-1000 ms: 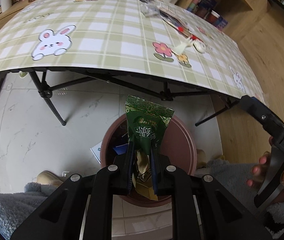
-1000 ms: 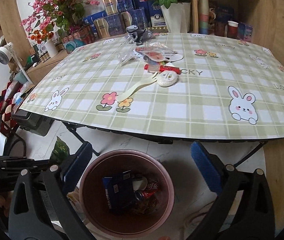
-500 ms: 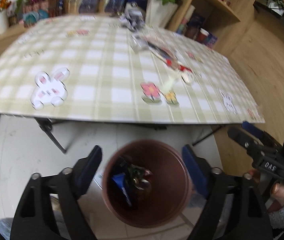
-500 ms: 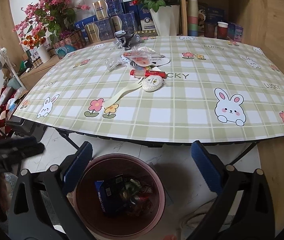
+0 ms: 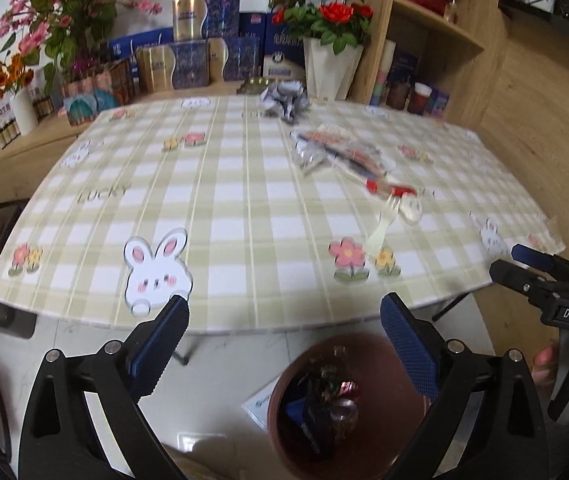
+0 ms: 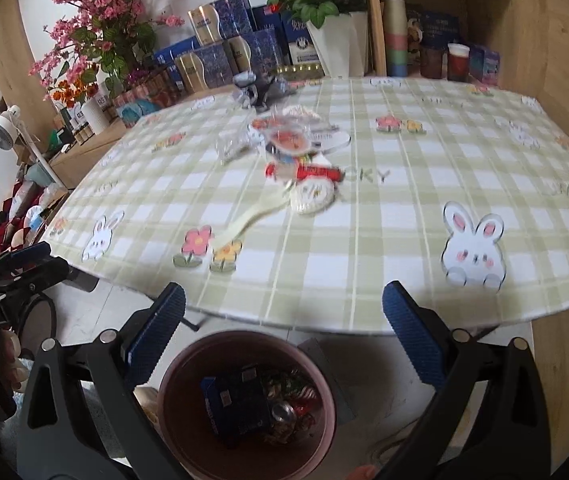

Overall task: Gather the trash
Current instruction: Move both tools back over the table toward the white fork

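Observation:
A brown trash bin (image 5: pixel 364 344) (image 6: pixel 188 360) stands on the floor in front of the table, with wrappers, a dark blue box and a can inside. On the green checked tablecloth (image 5: pixel 244 208) (image 6: pixel 404 208) lie several pieces of trash: a red wrapper (image 5: pixel 388 189) (image 6: pixel 308 171), a white round lid (image 6: pixel 311 197), a pale plastic fork (image 5: pixel 380 232) (image 6: pixel 249 219), clear plastic (image 5: pixel 308 156) and crumpled grey paper (image 5: pixel 284 100) (image 6: pixel 258 88). My left gripper (image 5: pixel 282 336) is open and empty, at the table's near edge. My right gripper (image 6: pixel 282 332) is open and empty above the bin.
Flower vases (image 5: pixel 330 68), gift boxes (image 5: pixel 188 60) and wooden shelves (image 5: pixel 436 32) line the back of the table. The table's folding legs show under its front edge. A white tiled floor lies to the left, wooden floor to the right. The right gripper shows at the left wrist view's right edge (image 5: pixel 544 276).
My left gripper opened and let go of the green snack packet, which now lies in the bin. Both grippers have risen and tilted up towards the table top.

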`<state>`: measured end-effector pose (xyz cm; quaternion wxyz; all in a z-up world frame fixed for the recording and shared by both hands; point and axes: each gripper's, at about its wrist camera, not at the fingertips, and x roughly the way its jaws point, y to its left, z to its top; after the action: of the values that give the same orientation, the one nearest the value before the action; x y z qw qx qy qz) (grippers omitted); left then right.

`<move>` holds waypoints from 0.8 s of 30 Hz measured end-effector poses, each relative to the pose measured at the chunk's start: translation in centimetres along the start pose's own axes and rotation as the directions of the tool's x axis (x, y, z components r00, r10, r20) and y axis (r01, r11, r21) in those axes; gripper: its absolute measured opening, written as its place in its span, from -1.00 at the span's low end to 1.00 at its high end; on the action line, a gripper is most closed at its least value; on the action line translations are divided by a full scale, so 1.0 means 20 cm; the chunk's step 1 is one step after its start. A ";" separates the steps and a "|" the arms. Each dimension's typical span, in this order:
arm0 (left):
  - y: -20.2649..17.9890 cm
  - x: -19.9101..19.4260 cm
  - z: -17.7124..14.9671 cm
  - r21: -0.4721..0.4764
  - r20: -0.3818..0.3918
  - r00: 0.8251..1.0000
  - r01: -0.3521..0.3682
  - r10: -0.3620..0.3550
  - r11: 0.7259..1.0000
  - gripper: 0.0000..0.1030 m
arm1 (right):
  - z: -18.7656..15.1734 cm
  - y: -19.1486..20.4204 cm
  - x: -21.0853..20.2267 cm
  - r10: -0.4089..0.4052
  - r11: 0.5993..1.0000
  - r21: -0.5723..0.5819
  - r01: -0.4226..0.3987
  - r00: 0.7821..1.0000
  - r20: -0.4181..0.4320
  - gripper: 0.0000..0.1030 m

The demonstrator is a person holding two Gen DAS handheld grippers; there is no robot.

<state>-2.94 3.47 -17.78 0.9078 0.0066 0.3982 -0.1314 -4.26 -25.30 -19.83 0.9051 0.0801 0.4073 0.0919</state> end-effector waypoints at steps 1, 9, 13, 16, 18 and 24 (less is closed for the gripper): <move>0.00 0.00 0.02 -0.004 0.014 1.000 0.001 -0.001 1.000 0.83 | 0.02 0.00 -0.01 -0.001 1.000 -0.009 0.001 1.000 0.007 0.89; -0.09 0.07 0.05 0.041 0.015 1.000 0.023 -0.024 0.999 0.83 | 0.11 -0.05 -0.01 -0.002 1.000 -0.021 0.002 1.000 -0.010 0.89; -0.11 0.12 0.07 0.046 0.008 0.999 0.036 -0.036 0.998 0.83 | 0.12 -0.09 0.02 -0.030 0.999 -0.026 0.030 0.999 -0.013 0.89; -0.14 0.16 0.08 0.063 -0.003 0.999 0.044 -0.044 0.997 0.83 | 0.12 -0.13 0.03 -0.055 0.998 -0.026 0.055 0.998 -0.018 0.89; -0.16 0.19 0.09 0.078 -0.010 0.999 0.051 -0.050 0.996 0.83 | 0.13 -0.16 0.05 -0.075 0.997 -0.024 0.074 0.997 -0.032 0.89; -0.21 0.29 0.12 0.093 -0.040 0.996 0.081 -0.078 0.992 0.81 | 0.18 -0.25 0.11 -0.082 0.996 -0.021 0.081 0.995 -0.057 0.89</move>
<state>1.54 -2.30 -19.94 0.8931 0.0362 0.4079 -0.1861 0.31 -29.90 -20.22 0.8968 0.0521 0.4352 0.0608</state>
